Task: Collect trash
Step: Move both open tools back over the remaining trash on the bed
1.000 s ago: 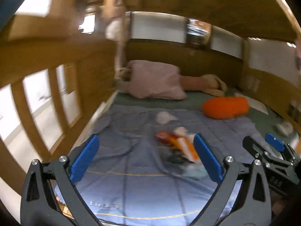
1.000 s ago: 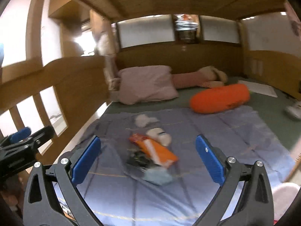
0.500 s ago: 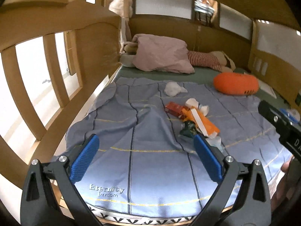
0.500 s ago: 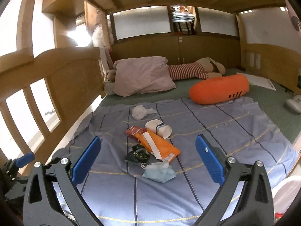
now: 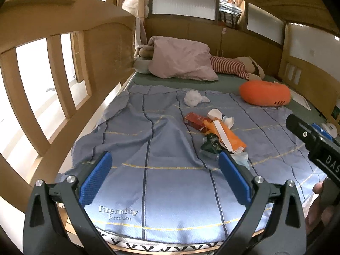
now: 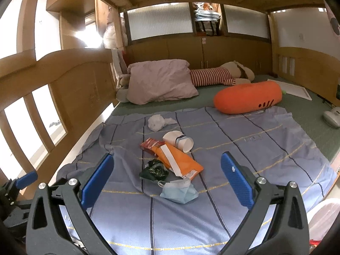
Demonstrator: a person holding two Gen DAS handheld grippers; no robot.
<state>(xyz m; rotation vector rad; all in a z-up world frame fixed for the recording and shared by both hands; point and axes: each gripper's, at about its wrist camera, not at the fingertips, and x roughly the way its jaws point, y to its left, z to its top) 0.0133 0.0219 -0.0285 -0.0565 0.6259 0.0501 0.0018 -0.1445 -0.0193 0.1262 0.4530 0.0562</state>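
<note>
Trash lies in a heap on the blue blanket (image 6: 255, 148): a crumpled white tissue (image 6: 156, 122), a white paper cup (image 6: 178, 141) on its side, a red packet (image 6: 152, 144), an orange wrapper (image 6: 180, 161), a dark green wrapper (image 6: 154, 170) and a blue face mask (image 6: 180, 192). The heap also shows in the left wrist view, with the orange wrapper (image 5: 229, 137) and the tissue (image 5: 193, 97). My left gripper (image 5: 164, 180) is open and empty, over the blanket's near end, left of the heap. My right gripper (image 6: 166, 180) is open and empty, just short of the mask.
A pink pillow (image 6: 161, 80), a striped plush toy (image 6: 212, 76) and an orange carrot cushion (image 6: 246, 99) lie at the bed's far end. A wooden rail (image 5: 53, 68) runs along the left, a wooden wall (image 6: 308, 63) on the right. A white bag (image 6: 323, 214) sits bottom right.
Both grippers have tilted down and come nearer the bed, so the trash heap shows larger and sharper. Both jaws stay open and nothing has been picked up.
</note>
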